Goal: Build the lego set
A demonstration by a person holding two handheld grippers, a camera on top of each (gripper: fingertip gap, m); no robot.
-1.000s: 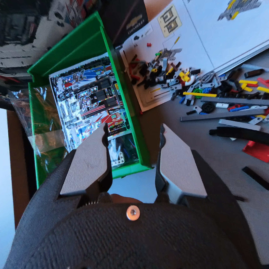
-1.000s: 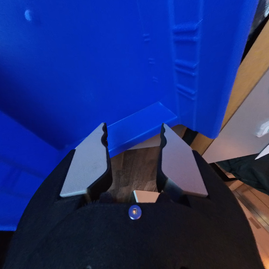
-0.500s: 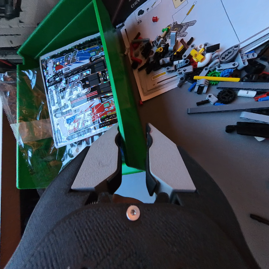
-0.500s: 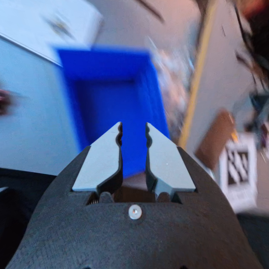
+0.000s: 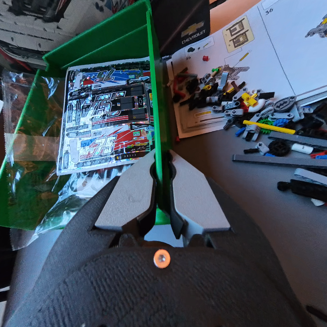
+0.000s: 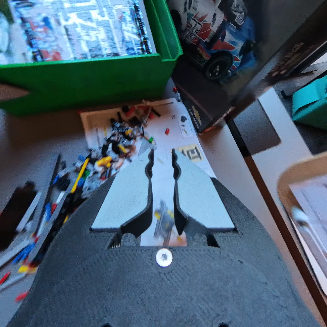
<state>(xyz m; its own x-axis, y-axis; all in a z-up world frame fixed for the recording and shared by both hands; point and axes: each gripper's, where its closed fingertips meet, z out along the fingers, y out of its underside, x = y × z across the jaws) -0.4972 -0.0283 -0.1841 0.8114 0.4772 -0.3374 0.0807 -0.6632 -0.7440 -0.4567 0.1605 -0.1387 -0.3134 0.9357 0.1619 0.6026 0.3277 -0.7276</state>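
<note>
Bin wall: that is what my left gripper is clamped on. Both pads press the thin green right-hand wall of the bin, close to its near corner, one finger inside and the other outside over the grey table. The bin sits at the left of the table, near its near edge, upright on its base as far as I can tell.

Inside the bin, just left of my inner finger, lies a shiny sticker sheet on crumpled clear bags. Right of the wall an open booklet carries a pile of small building parts; long grey beams lie nearer on the table. A dark box stands at the far end of the wall.

My right gripper hangs above the booklet with its jaws narrowly parted and nothing between them; white page shows through the gap. The parts pile is just to its left, the bin beyond, the dark box to the far right. This view is blurred, so fine detail is uncertain.

My judgement: the step in hand is a grip on the bin. With a one-sided hold on a thin wall, any shift needs to be slow and level, or the bin will twist in my pads.
</note>
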